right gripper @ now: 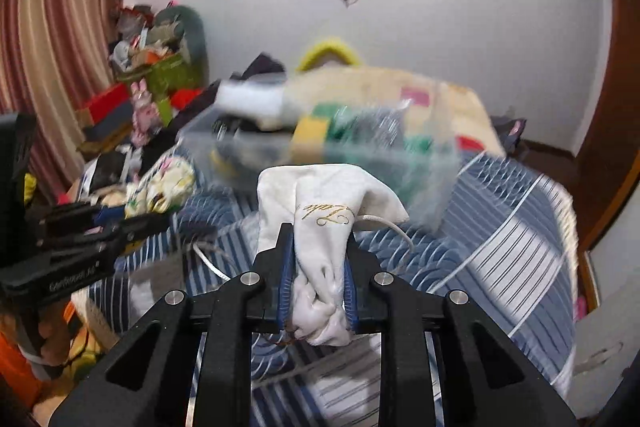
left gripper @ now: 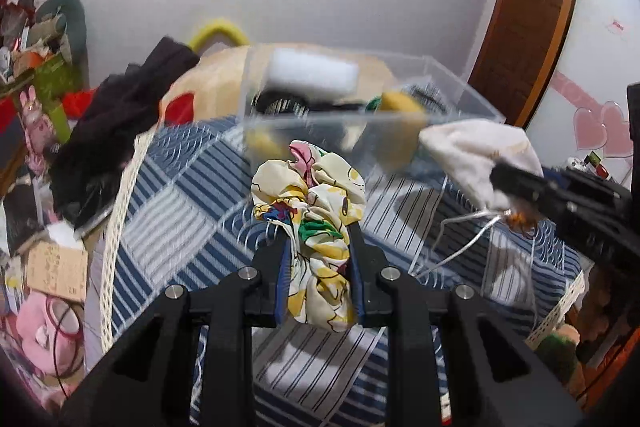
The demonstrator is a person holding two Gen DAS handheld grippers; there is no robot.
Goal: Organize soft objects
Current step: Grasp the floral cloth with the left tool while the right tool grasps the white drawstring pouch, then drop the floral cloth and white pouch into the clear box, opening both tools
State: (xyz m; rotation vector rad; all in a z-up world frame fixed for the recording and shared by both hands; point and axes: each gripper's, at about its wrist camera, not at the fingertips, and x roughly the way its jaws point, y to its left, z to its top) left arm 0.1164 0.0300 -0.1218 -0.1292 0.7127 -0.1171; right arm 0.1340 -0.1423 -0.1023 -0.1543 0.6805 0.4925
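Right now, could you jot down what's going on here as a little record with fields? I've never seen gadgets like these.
Setting: a bed with a blue striped quilt
Left gripper: fingers shut on a floral scrunchie, held above the quilt
Right gripper: fingers shut on a white drawstring pouch with gold lettering
Pouch cord: hangs loose below the pouch
Container: a clear plastic box ahead of both grippers, open on top
Box contents: a white block, yellow and green pieces; blurred
Stage: both items lifted, neither in the box yet
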